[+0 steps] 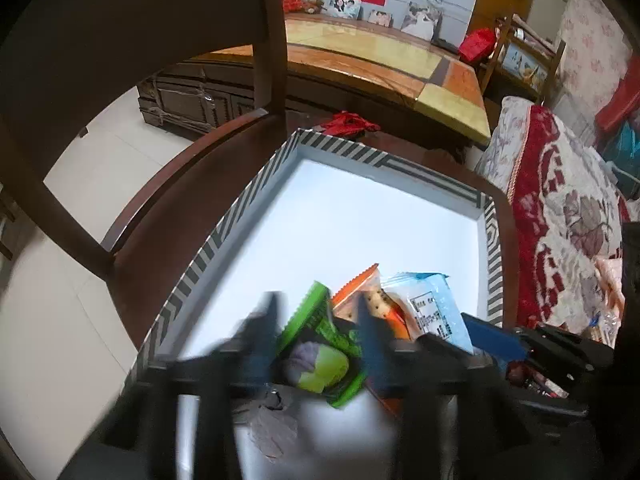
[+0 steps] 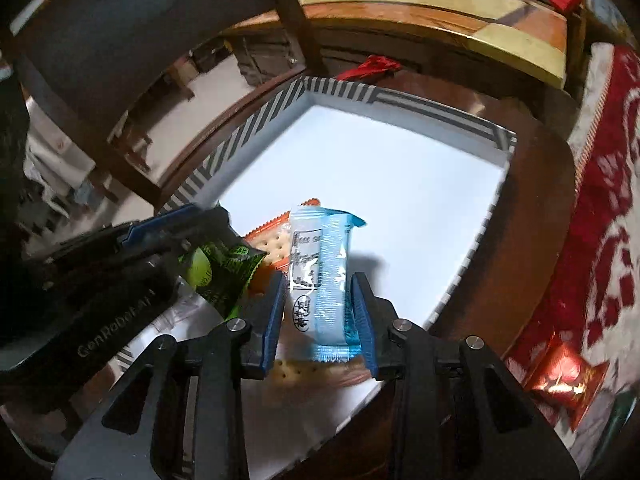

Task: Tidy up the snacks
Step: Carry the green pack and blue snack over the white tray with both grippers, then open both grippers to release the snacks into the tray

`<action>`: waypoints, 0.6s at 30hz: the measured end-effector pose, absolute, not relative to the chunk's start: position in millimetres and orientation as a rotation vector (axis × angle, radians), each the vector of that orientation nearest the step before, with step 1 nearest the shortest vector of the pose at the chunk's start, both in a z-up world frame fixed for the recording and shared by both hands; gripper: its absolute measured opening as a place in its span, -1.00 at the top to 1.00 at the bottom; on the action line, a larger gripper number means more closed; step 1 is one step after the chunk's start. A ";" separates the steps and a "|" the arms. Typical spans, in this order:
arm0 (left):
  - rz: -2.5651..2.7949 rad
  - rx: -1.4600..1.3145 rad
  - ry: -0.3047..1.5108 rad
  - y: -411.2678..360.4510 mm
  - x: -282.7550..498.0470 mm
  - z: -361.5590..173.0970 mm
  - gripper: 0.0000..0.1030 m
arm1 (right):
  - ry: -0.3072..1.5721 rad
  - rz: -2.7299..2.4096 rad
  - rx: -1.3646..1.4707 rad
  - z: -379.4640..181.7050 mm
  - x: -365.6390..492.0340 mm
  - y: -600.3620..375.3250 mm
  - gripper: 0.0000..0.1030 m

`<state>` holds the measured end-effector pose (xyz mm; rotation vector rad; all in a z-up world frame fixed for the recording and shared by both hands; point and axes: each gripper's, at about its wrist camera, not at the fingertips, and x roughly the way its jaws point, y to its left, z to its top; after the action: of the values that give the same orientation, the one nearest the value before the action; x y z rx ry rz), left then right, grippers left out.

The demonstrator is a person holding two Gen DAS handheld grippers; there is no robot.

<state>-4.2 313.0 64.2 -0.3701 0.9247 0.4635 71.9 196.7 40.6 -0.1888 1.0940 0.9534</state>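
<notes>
A shallow white box with a striped rim (image 1: 240, 216) (image 2: 256, 120) sits on a dark wooden table. My left gripper (image 1: 320, 316) is shut on a green snack packet (image 1: 320, 352) over the box's near end; it shows in the right wrist view (image 2: 224, 268) too. My right gripper (image 2: 320, 292) is shut on a light blue snack packet (image 2: 324, 276), also seen in the left wrist view (image 1: 436, 304). An orange cracker packet (image 1: 360, 292) (image 2: 276, 240) lies in the box under them.
A wooden chair (image 1: 160, 80) stands at the table's far left. A sofa with a red and white cover (image 1: 560, 208) is on the right. A red foil packet (image 2: 560, 376) lies beside the table at the right. A long wooden cabinet (image 1: 360, 52) runs behind.
</notes>
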 end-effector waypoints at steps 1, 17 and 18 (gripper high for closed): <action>0.463 -0.381 0.903 313.6 -6.8 66.8 -0.24 | 1.085 0.954 -0.178 43.3 71.5 193.7 0.34; 0.421 -0.321 0.824 272.0 -19.8 102.9 -0.63 | 0.962 0.896 -0.080 83.5 51.2 100.4 0.17; 0.410 -0.317 0.824 266.9 -19.8 104.0 -0.64 | 0.960 0.881 -0.076 84.2 50.4 90.8 0.17</action>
<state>-19.8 266.9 104.0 -0.3171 0.8242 0.4099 50.4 90.8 84.2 -0.0759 0.9597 0.8815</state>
